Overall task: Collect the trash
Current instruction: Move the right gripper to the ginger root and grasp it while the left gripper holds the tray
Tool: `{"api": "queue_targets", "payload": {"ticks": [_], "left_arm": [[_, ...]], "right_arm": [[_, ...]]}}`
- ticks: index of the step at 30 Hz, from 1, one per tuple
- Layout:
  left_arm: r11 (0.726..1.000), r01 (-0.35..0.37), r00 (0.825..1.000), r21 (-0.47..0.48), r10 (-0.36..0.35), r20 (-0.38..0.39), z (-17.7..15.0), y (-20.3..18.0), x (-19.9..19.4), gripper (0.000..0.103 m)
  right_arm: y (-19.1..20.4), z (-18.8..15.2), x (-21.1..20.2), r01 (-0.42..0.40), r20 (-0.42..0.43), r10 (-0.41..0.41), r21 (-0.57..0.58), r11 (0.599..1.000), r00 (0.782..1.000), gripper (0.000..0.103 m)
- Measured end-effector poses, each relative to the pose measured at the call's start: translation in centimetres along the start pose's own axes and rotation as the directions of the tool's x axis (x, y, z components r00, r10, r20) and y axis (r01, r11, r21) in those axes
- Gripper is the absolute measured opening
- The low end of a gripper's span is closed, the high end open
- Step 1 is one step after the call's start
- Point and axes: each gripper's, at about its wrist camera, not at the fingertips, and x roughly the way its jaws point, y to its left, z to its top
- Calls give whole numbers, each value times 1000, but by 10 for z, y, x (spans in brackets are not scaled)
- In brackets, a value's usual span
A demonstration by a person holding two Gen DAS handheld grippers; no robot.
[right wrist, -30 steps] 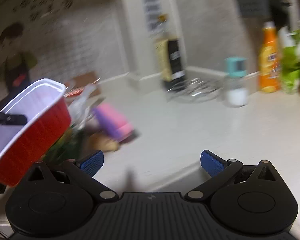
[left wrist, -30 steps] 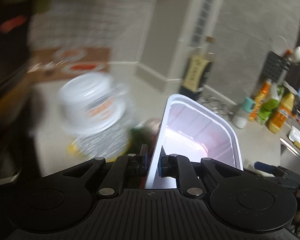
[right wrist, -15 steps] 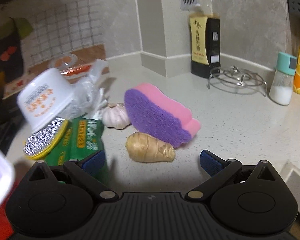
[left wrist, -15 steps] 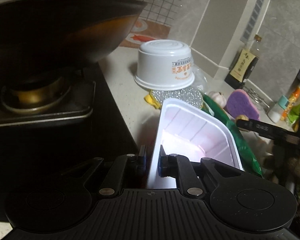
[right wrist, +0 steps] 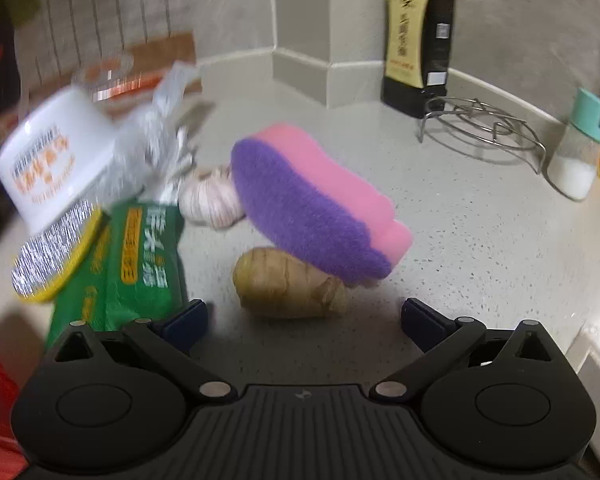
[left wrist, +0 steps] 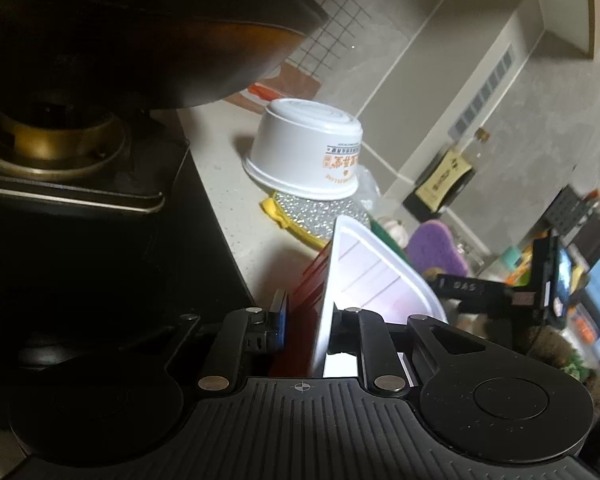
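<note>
Left gripper (left wrist: 305,320) is clamped on the near wall of the red plastic tray (left wrist: 374,276) (white inside), and the tray has tipped since half a second ago — its red outer side now shows and it leans to the right. It has also come in lower beside the stove (left wrist: 100,208), with the dark wok (left wrist: 140,20) overhead at far left.

Right gripper (right wrist: 303,314) has its jaws wide apart, holding nothing, and has closed in on the clutter — ginger root (right wrist: 290,286) now sits just beyond the fingertips, purple-pink sponge (right wrist: 320,208) resting on it, garlic bulb (right wrist: 212,204) behind. The green packet (right wrist: 140,264) is near left by the left fingertip; the upside-down white bowl (left wrist: 310,148) rests on a silver scrubbing pad (left wrist: 320,212) further left. Crumpled clear plastic behind the bowl, probably (blurred).

Reading: the tray is the collecting bin, now staged left of the pile; the right gripper looks lined up for a first pick — the packet seems the likeliest trash. Nothing is in the tray yet.
</note>
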Motion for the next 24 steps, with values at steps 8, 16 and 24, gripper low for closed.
{"api": "queue_targets", "payload": {"ticks": [8,16,24], "left_arm": [[997,75,997,-27,-74,13,1,9,-4,21],[995,101,995,-19,-101,21,1,10,-5,22],[996,87,996,22,-87,29,0,3,-4,20]], "right_arm": [[3,10,5,34,-58,-32,32,999,998,103],[11,1,-3,-9,61,10,-24,1000,998,74],[10,-3,-28,-19,94,21,-32,999,995,56]]}}
